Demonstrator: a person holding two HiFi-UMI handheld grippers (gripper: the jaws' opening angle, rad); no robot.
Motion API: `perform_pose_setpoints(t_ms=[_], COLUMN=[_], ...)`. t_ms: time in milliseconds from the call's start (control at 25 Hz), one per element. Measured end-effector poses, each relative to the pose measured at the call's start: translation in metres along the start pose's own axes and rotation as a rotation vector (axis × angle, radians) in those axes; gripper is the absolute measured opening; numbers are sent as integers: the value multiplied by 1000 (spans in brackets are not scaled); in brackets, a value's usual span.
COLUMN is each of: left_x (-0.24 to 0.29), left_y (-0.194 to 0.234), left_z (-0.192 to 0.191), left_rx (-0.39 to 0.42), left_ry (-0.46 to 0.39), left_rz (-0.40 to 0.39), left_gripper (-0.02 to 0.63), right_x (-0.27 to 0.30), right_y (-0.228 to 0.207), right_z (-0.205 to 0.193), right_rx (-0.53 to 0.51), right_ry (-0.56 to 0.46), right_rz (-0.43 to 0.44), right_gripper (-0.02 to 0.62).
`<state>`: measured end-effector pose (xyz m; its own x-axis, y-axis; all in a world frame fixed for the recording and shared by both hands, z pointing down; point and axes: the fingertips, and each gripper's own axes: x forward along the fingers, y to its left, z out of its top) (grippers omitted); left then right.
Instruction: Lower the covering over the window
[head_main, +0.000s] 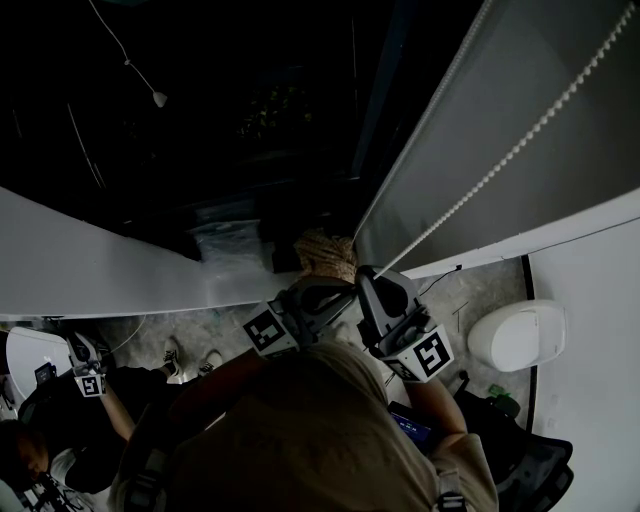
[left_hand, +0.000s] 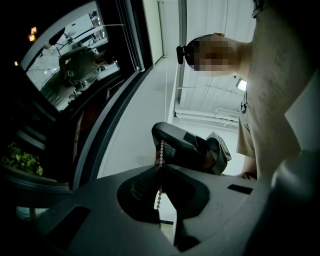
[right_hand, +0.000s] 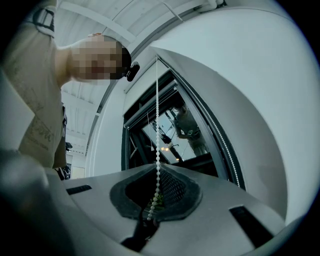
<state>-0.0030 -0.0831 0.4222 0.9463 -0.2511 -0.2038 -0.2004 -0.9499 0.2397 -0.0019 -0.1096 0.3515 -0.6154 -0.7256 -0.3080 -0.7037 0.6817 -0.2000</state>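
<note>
Now | left gripper (left_hand: 159, 166) clamped on bead chain (left_hand: 161, 149) | right gripper (right_hand: 157, 165) clamped likewise | window frame (right_hand: 210, 125) edge close beside

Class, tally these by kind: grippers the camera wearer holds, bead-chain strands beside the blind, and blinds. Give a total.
grippers: 2 (left gripper, right gripper)
bead-chain strands: 2
blind: 1
total: 5

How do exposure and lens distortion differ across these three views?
Head view: underexposed, the dark window glass barely readable, the grey roller blind dim. Left gripper view: dark foreground, bright reflections in that glass. Right gripper view: brightest, heavy fisheye bending and black corners, the white beaded cord sharp.
</note>
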Motion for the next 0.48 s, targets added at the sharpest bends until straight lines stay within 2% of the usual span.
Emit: perform_pose_setpoints(t_ms=[480], left_x=[3], left_y=[4], left_z=[-3], left_rx=[2], left_ry=[9], left_rz=[3], left_gripper=[18], right_x=[0], right_y=[-6], right_z=[-2], right_rx=[3], right_ry=[1], right_rz=[-1], right_gripper=[11])
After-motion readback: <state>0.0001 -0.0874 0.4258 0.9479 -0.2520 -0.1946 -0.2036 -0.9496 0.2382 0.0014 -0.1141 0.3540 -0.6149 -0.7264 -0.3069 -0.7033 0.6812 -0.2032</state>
